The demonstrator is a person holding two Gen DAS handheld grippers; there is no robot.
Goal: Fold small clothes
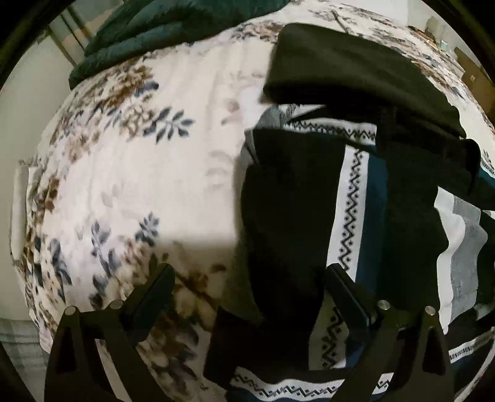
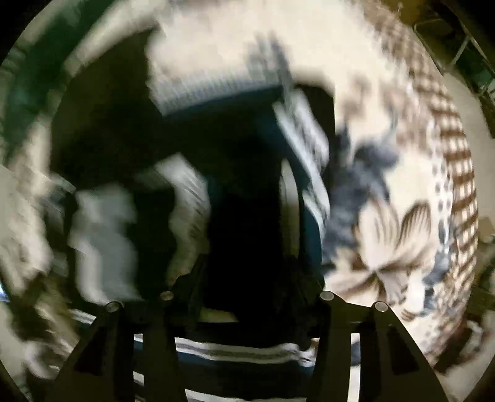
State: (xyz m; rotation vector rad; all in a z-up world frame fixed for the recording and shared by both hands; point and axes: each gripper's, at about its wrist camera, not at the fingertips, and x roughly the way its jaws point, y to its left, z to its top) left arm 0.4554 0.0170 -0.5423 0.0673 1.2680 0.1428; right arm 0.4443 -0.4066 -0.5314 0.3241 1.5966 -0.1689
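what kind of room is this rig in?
Most likely a bedroom. The clothes lie on a bed covered by a floral blanket, a dark green quilt is bunched at its far end, and a patterned garment is spread out for folding.

Left of the clothes (image 1: 297, 201), the floral bedspread (image 1: 139, 185) lies bare and open. A dark folded garment (image 1: 355, 83) lies at the clothes' far edge; a green blanket (image 1: 154, 34) blocks the far left corner

Floral bedspread (image 1: 130, 173) under patterned garment (image 1: 349, 198).
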